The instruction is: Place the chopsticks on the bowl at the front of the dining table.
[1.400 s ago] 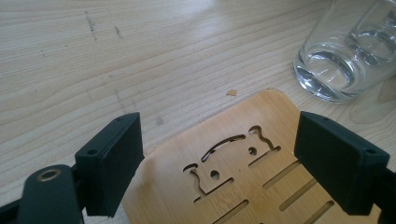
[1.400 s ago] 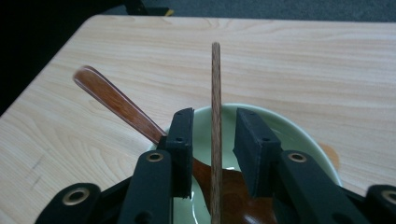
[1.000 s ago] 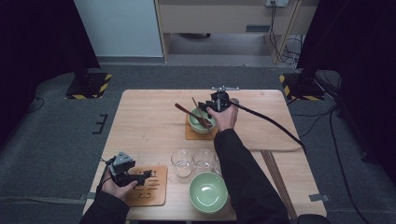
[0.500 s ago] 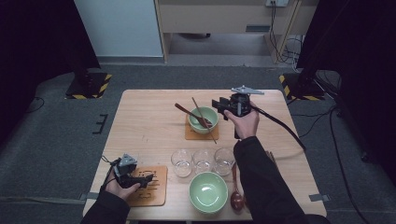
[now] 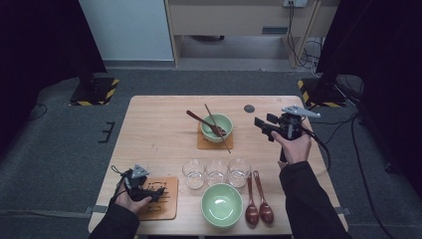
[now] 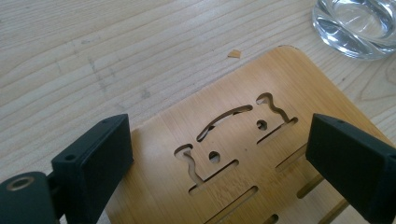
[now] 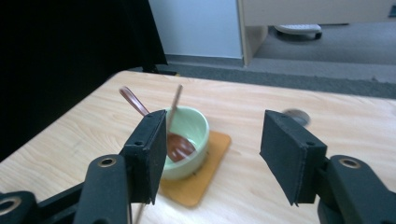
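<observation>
Right gripper (image 5: pixel 263 128) held up over the table's (image 5: pixel 154 124) right part, jaws apart with nothing between them, just been opening. Straight ahead of those jaws, in the right gripper view, a pale green bowl (image 7: pixel 189 140) on an orange coaster (image 7: pixel 201 179), with a dark wooden spoon (image 7: pixel 140 108) and a chopstick (image 7: pixel 175 105) leaning inside it. Beyond the right jaw, a small grey disc (image 7: pixel 296 115) set in the tabletop.

Left gripper (image 5: pixel 158 191) low at the near left corner, jaws wide apart, just been opening further, straddling a bamboo trivet (image 6: pixel 243 154) with cut-out slots; pads clear of the trivet's surface, nothing clamped. Just past the trivet's far corner, the base of a clear glass (image 6: pixel 357 25).

Between the two grippers, in the high view: three clear glasses (image 5: pixel 216 172) in a row, a second, empty green bowl (image 5: pixel 221 204) nearer the person, and two dark spoons (image 5: pixel 259 199) lying side by side to its right.
</observation>
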`<state>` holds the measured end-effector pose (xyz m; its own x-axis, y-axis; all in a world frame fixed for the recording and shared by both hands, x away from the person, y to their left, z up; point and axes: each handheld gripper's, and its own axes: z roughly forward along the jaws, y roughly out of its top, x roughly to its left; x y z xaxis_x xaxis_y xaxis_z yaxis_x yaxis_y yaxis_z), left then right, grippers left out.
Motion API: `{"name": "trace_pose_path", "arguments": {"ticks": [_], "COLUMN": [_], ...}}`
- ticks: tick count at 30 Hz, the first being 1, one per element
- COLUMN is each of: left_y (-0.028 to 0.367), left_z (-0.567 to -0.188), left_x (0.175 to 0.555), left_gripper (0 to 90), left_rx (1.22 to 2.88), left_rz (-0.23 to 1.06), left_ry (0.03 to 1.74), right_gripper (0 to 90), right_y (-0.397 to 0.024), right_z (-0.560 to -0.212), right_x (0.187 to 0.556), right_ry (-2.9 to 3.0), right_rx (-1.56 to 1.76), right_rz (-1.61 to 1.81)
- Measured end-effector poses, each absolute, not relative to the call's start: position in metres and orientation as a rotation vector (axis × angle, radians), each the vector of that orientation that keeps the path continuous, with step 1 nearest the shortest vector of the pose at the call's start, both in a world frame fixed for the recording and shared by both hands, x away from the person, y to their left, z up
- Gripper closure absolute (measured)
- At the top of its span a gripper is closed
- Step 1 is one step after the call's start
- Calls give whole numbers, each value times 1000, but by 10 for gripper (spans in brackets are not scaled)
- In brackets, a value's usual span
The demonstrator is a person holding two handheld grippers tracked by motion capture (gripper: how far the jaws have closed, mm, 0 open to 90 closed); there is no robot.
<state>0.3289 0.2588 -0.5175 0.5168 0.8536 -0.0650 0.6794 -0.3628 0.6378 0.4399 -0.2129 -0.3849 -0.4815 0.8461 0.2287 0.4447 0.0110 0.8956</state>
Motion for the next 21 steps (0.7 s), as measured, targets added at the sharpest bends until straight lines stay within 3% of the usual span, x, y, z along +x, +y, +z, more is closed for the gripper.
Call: {"name": "trace_pose_path", "arguments": {"ticks": [14,21], "left_y": [257,256], "left_z": [-522,-524], "left_x": [327,326], "left_gripper": [0,0], "left_rx": [2184,2158], "left_rz": [403,429], "left_ry": [1174,1176], "right_gripper": [380,287], "right_y": [-259,-278], "right_z": [-417,-439], "right_x": [407,398], "right_ry": [1949,1947], "right_rx": [1361,1393], "right_rz": [1382,1314]}}
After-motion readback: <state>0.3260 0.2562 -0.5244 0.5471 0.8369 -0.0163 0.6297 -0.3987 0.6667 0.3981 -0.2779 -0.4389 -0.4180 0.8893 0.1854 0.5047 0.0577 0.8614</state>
